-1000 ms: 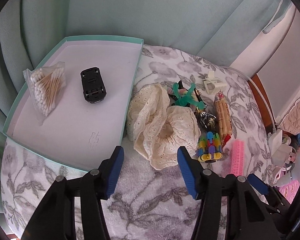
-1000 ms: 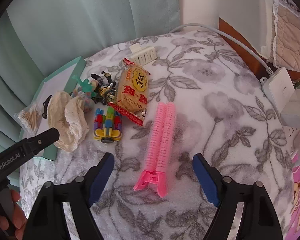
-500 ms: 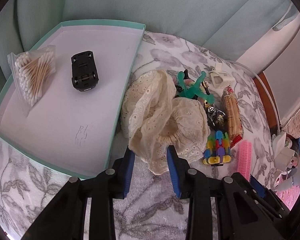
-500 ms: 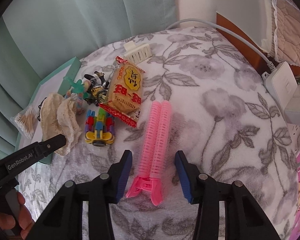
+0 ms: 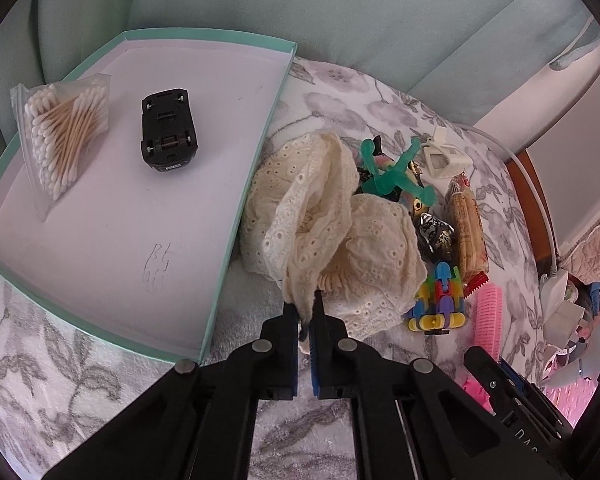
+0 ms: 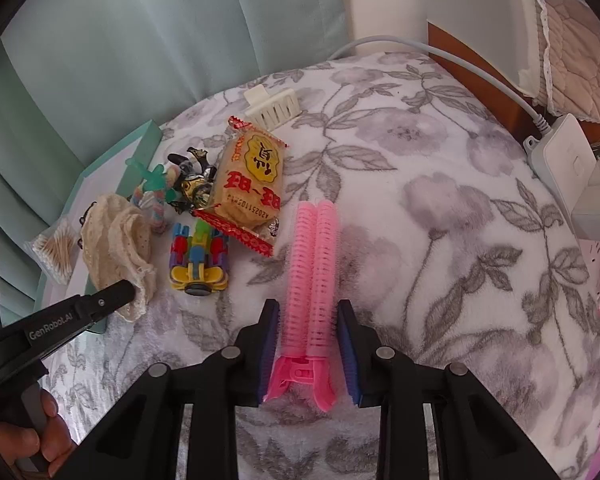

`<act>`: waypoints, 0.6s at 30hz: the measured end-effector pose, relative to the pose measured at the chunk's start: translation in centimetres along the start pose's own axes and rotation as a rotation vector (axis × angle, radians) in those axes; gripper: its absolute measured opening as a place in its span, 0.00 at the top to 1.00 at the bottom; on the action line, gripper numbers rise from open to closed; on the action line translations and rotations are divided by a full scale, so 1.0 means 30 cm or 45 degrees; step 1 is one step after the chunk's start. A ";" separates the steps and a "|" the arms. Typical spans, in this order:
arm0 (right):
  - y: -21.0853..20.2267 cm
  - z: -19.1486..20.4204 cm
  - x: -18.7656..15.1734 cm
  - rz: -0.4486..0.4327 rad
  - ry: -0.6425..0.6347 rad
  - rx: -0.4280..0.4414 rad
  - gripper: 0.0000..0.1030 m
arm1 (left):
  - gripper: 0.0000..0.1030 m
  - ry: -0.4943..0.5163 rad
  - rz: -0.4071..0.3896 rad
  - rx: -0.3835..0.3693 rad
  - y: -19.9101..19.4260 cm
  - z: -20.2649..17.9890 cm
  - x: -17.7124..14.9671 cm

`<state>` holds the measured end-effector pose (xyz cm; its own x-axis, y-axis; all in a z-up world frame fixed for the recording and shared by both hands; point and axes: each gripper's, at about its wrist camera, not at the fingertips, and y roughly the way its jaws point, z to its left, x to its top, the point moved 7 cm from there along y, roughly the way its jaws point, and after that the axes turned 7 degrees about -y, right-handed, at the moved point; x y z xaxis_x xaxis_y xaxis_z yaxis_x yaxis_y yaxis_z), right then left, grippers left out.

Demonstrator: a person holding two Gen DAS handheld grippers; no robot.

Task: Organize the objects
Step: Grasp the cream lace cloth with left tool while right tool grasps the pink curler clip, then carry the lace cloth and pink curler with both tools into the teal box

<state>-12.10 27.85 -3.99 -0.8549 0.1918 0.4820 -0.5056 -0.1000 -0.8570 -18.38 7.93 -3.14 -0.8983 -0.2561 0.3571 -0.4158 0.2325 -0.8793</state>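
Note:
My left gripper (image 5: 305, 312) is shut on the near edge of a cream lace cloth (image 5: 332, 216), which lies bunched on the floral blanket beside the teal tray (image 5: 220, 280). The cloth also shows in the right wrist view (image 6: 116, 240). My right gripper (image 6: 308, 320) has its jaws close on both sides of a pink hair-roller clip (image 6: 312, 264) lying on the blanket; whether the pads touch it is unclear. The tray holds a bag of cotton swabs (image 5: 64, 136) and a black toy car (image 5: 168, 134).
A toy pile lies right of the cloth: a green figure (image 5: 396, 176), a colourful block car (image 6: 198, 258), a snack packet (image 6: 252, 184), a white hair claw (image 6: 274, 106). A white power strip (image 6: 564, 164) and cable sit at the right edge. Curtains hang behind.
Both grippers moved forward and closed: the left from wide open to shut on the cloth edge, the right narrowing around the pink clip.

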 end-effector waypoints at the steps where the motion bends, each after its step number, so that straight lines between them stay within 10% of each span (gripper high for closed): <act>1: -0.003 0.000 0.001 -0.006 0.003 0.000 0.71 | 0.97 0.001 -0.001 -0.007 -0.003 -0.001 -0.001; 18: -0.165 0.026 0.055 -0.143 0.001 0.006 0.71 | 0.97 0.053 -0.153 -0.100 -0.214 -0.049 0.030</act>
<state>-11.10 27.90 1.19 -0.7927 0.2030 0.5748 -0.5987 -0.0822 -0.7967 -16.73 7.59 3.28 -0.8457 -0.2476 0.4727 -0.5292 0.2753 -0.8026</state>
